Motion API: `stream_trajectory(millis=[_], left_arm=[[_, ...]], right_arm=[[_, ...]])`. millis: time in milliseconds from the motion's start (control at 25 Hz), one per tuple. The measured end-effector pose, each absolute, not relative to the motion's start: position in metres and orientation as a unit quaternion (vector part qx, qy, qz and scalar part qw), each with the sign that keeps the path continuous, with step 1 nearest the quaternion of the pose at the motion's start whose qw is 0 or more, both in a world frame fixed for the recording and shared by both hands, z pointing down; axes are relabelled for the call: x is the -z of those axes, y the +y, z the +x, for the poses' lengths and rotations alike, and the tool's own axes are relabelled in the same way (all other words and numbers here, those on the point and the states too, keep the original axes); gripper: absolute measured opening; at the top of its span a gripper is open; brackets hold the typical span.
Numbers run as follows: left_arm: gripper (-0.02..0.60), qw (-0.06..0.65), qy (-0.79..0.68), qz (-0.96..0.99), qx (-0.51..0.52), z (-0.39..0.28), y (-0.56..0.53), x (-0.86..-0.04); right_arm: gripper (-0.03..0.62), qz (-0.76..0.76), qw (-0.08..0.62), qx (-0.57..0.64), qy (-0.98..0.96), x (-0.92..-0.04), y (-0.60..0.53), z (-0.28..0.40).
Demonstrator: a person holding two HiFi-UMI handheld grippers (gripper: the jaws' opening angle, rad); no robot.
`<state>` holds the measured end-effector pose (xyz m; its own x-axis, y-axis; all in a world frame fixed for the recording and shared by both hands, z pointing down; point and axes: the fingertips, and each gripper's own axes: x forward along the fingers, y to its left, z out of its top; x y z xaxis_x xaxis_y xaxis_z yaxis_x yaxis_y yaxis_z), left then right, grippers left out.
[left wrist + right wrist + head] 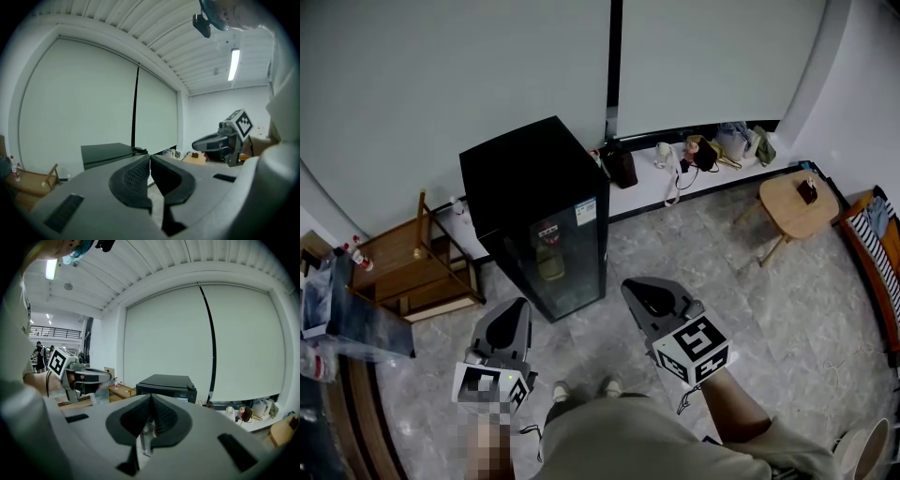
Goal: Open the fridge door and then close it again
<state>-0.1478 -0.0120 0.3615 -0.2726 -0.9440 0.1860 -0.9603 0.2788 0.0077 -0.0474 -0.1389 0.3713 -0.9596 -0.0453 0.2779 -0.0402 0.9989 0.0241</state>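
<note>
At the far left a wooden rack [412,272] stands by the wall. The left gripper [519,306] hovers over the floor with its jaws pressed together on nothing, aimed at the fridge's lower front but clear of it. The black fridge [530,183] stands upright before the pale blind, its long axis vertical. Its glass door [564,255] is closed and faces out toward the person. To its right the right gripper [632,286] also has its jaws together and empty, and points toward the door's right edge without touching it. Well to the right sits a round wooden table [795,202].
</note>
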Motion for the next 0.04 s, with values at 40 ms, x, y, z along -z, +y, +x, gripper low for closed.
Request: stream_trajectory(millis=[40], left_arm=[[0.008, 0.077, -0.796, 0.598, -0.048, -0.1471, -0.0125, -0.3617]], right_arm=[[-0.003, 0.021, 0.140, 0.009, -0.990, -0.3724, -0.1397, -0.0474]])
